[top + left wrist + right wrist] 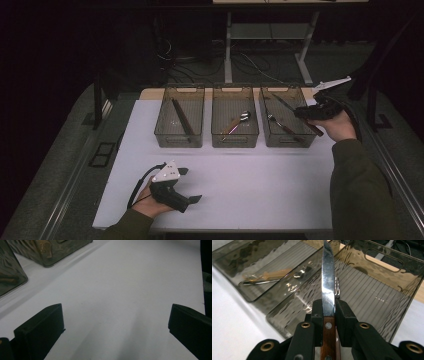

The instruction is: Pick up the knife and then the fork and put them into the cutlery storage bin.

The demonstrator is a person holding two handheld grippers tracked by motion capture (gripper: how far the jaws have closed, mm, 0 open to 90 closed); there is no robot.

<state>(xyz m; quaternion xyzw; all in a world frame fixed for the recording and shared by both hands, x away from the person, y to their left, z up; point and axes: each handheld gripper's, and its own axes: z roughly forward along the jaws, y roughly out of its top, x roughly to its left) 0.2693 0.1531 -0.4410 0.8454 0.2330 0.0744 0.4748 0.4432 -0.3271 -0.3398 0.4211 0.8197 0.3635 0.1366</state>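
Note:
My right gripper [306, 113] is shut on a knife [328, 285] with a steel blade and a wooden riveted handle. Its pads clamp it where blade meets handle, and the blade points over the right-hand smoky plastic bin [301, 140]. A fork [278, 123] lies in that bin. In the right gripper view the knife [328, 285] rises straight up between the jaws over the bin [384, 270]. My left gripper [191, 185] rests low on the white table near its front edge, open, with nothing between its jaws; its black pads [40, 330] stand wide apart over bare white surface.
Three smoky bins stand in a row at the back of the white table [250, 185]. The left bin [179, 137] holds dark chopsticks, the middle bin [235, 139] a spoon. A desk frame and cables stand on the floor behind.

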